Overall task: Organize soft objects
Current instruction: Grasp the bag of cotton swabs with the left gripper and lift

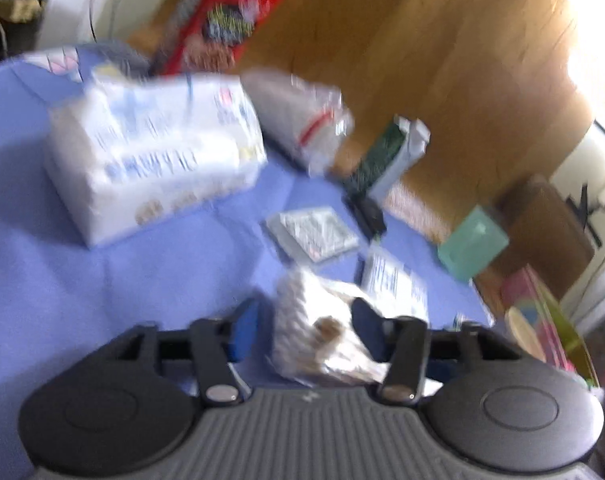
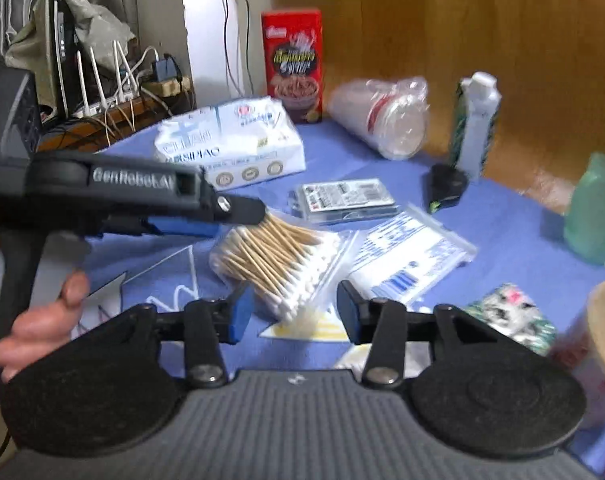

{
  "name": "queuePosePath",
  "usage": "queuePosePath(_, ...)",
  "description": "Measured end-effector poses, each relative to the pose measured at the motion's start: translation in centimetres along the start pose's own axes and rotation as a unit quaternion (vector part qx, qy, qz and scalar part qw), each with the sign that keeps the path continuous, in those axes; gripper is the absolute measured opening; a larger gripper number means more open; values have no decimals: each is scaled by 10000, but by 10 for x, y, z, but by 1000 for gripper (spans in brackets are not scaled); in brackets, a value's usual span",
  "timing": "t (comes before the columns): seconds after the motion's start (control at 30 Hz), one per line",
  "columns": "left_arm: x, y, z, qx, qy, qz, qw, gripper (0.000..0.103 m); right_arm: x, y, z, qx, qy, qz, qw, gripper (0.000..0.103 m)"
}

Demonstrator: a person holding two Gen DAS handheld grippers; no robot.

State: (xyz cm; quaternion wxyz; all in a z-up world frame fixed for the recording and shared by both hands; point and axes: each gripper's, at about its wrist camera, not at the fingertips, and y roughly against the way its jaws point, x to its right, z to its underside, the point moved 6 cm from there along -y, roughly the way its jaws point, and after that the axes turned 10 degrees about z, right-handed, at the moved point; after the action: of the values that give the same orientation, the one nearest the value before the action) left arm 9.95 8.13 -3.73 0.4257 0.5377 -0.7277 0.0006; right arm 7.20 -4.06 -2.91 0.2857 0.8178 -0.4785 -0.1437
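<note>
**Operator:** What is the left wrist view showing?

**Inspector:** You are holding the left tongs [image 1: 306, 320] around the cotton swab bag [image 1: 302, 308], which is sitting between the pads, low over the blue bench [image 1: 142, 280]. The picture is smearing badly. The bag seems to be touching one pad and standing off the other, so I cannot tell whether you are gripping it. Behind it, the tissue pack [image 1: 154, 152] is lying alone, well apart from the bag.

**Operator:** And the right wrist view?

**Inspector:** You are keeping the right tongs [image 2: 294, 312] open and gripping nothing. The near end of the swab bag is lying just ahead, between the pads, touching neither. Your left tongs are reaching in from the side over the bag's far end. The zip pouch [image 2: 410, 256] is lying just beside the bag, and the sleeve of cups [image 2: 382, 120] and red box [image 2: 292, 64] are sitting along the far edge.

**Operator:** How far along am I?

**Inspector:** I am judging this an early stage. Nothing is showing as grouped yet, the soft items are lying scattered, and you are only taking up the swab bag.
</note>
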Motion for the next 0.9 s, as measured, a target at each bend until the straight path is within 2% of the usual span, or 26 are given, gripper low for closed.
queuePosePath(0.07, 1, 1, 2, 46, -56, -10, 10000, 38, -5, -14, 6, -161, 28, 45, 9999, 49)
queuePosePath(0.1, 2, 4, 4, -1, -90, 43, 10000, 36, -6, -16, 8, -108, -41, 32, 9999, 43)
queuePosePath(0.2, 14, 18, 14, -190, -214, 182, 9994, 36, -15, 1, 9, -14, -22, 2, 10000, 33)
queuePosePath(0.3, 40, 42, 30, -289, -730, 332, 9964, 36, -28, 35, 22, 232, 316, 81, 9992, 31)
queuePosePath(0.4, 67, 50, 60, -707, -1128, 460, 9900, 36, -26, 75, 48, 260, 261, -125, 9992, 29)
queuePosePath(0.53, 100, 36, 101, -1423, -1450, 703, 9766, 36, -13, 115, 85, 73, -70, -60, 9999, 29)
queuePosePath(0.6, 117, 23, 115, -1617, -1681, 830, 9689, 38, -3, 127, 106, -26, -308, 135, 9994, 29)
queuePosePath(0.77, 174, -21, 134, -1960, -2062, 1207, 9511, 38, 32, 153, 132, 196, -1051, 895, 9902, 28)
queuePosePath(0.83, 201, -31, 134, -1957, -2246, 1387, 9445, 38, 48, 163, 140, 337, -1275, 1238, 9835, 28)
queuePosePath(0.9, 230, -33, 130, -1770, -2506, 1621, 9379, 38, 64, 178, 141, 621, -1365, 1570, 9761, 28)
